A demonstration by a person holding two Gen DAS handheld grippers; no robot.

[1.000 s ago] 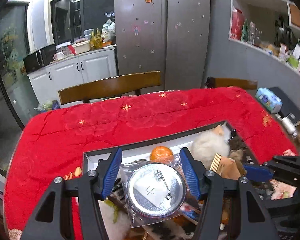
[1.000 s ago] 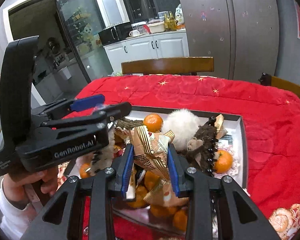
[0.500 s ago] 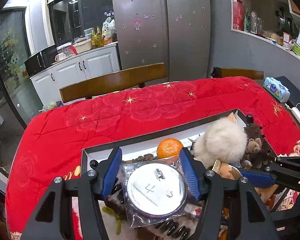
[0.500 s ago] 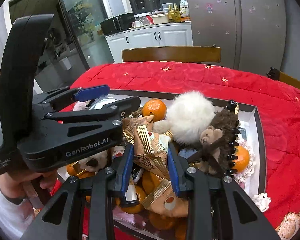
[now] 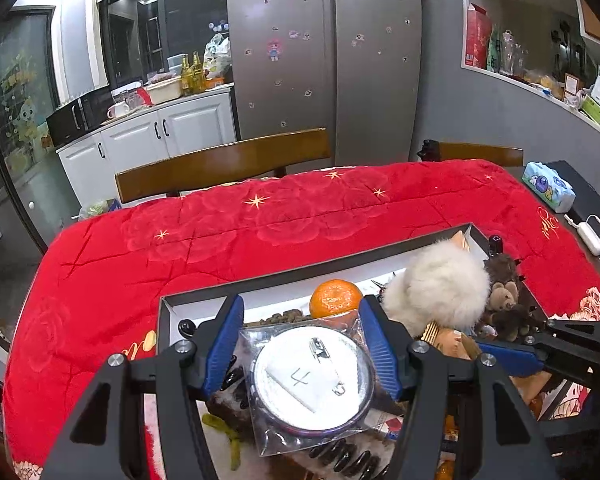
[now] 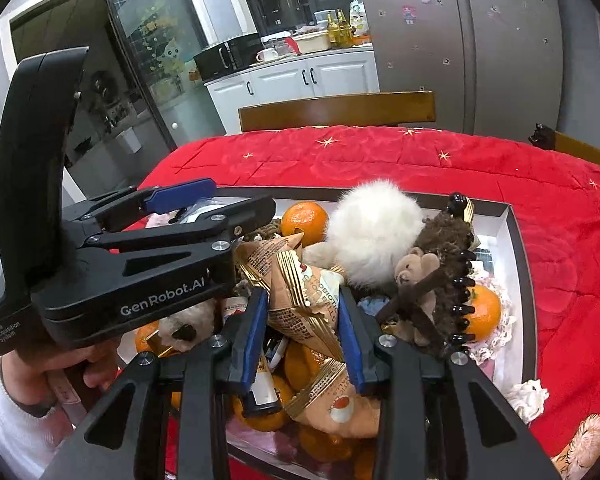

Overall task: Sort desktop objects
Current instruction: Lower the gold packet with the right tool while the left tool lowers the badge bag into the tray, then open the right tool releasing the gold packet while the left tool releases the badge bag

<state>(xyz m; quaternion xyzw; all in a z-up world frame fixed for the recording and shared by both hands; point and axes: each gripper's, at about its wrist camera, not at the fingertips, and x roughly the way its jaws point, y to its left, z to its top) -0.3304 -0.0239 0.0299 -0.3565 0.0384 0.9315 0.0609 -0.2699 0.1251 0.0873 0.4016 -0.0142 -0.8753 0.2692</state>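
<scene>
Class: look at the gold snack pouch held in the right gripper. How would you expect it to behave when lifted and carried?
The pouch looks creased and crinkled, so probably floppy and light. Its glossy foil may slip between the right gripper pads. It hangs over the crowded tray, so it might snag.

A round pin badge (image 5: 312, 378) in a clear bag, marked 4, sits level above the tray (image 5: 300, 272); a gold snack packet (image 6: 306, 300) stands tilted over oranges (image 6: 305, 219) and plush toys (image 6: 374, 232)
</scene>
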